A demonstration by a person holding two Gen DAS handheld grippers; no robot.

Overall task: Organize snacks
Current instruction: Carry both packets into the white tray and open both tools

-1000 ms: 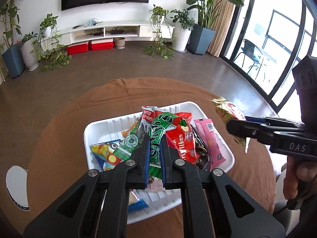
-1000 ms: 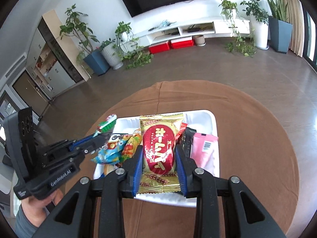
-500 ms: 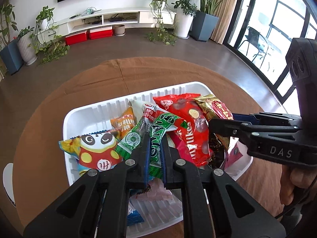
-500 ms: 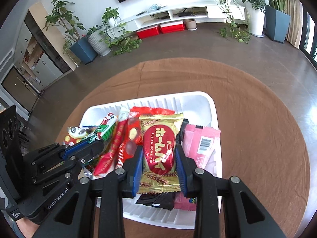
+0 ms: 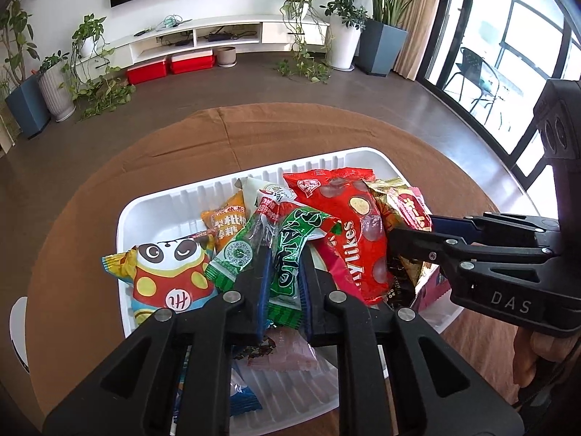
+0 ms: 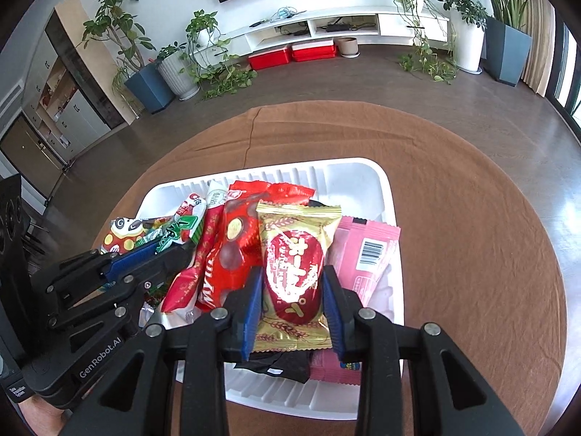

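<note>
Left wrist view: a white plastic tray [image 5: 145,214] with ribbed walls sits on a round table under a brown cloth [image 5: 174,156]. The left gripper [image 5: 283,283], black with blue pads, reaches forward low over the tray and is clamped on a long, glossy green packet [image 5: 290,250] standing upright between its fingers. Crinkly wrappers are heaped in the tray: a panda-print packet [image 5: 167,272] at the tray's left side, an orange packet [image 5: 227,223] behind it, and a shiny red bag [image 5: 348,232] right of the green packet. The right gripper [image 5: 410,234] enters from the tray's right side, fingers lying sideways, with a gold packet [image 5: 406,207] at its tips; a hand [image 5: 544,356] grips its handle off the tray's right edge.

Right wrist view: the right gripper [image 6: 292,305] is closed on the gold packet [image 6: 296,265], a foil pillow with a red oval, held over the tray [image 6: 388,196] near its front edge. A flat pink packet [image 6: 363,250] with a barcode lies in the tray just right of it, the red bag [image 6: 232,247] just left, and a black packet [image 6: 283,363] beneath. The left gripper [image 6: 181,250] comes in from the tray's left side, pinching the green packet [image 6: 181,229].
</note>
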